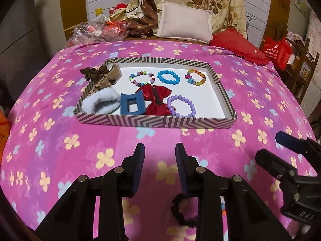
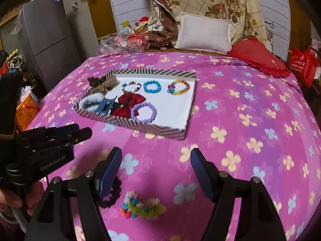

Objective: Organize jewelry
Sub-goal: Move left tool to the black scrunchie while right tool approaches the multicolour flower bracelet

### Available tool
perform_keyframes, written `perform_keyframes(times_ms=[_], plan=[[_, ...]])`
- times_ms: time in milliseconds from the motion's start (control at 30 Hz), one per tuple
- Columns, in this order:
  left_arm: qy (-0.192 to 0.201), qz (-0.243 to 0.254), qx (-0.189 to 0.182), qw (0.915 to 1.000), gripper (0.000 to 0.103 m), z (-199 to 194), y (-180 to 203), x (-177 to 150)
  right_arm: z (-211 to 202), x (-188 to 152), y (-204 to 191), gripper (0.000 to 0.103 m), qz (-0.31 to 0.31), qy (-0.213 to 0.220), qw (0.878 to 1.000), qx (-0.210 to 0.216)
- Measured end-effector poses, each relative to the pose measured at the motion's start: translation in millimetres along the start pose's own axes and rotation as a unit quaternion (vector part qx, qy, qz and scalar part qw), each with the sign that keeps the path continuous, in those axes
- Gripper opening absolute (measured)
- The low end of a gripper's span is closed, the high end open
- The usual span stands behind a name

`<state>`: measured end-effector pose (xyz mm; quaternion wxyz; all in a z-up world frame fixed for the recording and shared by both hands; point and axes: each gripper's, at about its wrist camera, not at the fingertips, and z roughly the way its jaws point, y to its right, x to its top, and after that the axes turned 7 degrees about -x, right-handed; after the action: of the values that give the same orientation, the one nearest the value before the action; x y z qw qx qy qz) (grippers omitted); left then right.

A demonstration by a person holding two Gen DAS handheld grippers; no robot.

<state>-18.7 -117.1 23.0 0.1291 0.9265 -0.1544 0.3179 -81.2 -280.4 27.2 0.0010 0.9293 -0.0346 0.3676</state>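
Note:
A striped shallow box (image 1: 152,121) (image 2: 152,129) lies on the pink flowered bedspread. It holds bead bracelets (image 1: 168,77) (image 2: 144,110), a red bow (image 1: 155,98), a blue claw clip (image 1: 131,103), a white fluffy scrunchie (image 1: 98,100) and brown hair ties (image 1: 100,74). A black scrunchie (image 1: 181,210) (image 2: 113,192) and a multicoloured fuzzy bracelet (image 2: 140,204) lie on the bedspread close below the grippers. My left gripper (image 1: 159,160) (image 2: 78,133) is open and empty. My right gripper (image 2: 156,170) (image 1: 270,148) is open and empty above the fuzzy bracelet.
Pillows (image 1: 185,22), a red cushion (image 1: 238,46) and a folded quilt sit at the head of the bed. Plastic bags (image 1: 90,32) lie at the back left. A grey fridge (image 2: 48,38) and an orange basket (image 2: 26,108) stand left of the bed.

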Motion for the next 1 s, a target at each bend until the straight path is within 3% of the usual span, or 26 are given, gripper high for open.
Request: perform_keyframes(times_ms=[267, 667, 1000], plan=[[0.008, 0.003, 0.005, 0.9999, 0.034, -17.0, -1.7, -20.0, -10.9, -25.2, -9.4, 0.074, 0.006, -0.006, 1.0, -0.012], [0.007, 0.006, 0.01, 0.9999, 0.034, -26.2, -2.1, -41.2, -27.7, -51.2, -8.5, 0.074, 0.026, 0.002, 0.999, 0.023], [0.0, 0.008, 0.008, 0.9999, 0.034, -26.6, -0.5, -49.9, -26.7, -64.9, -3.5, 0.074, 0.014, -0.023, 1.0, 0.0]])
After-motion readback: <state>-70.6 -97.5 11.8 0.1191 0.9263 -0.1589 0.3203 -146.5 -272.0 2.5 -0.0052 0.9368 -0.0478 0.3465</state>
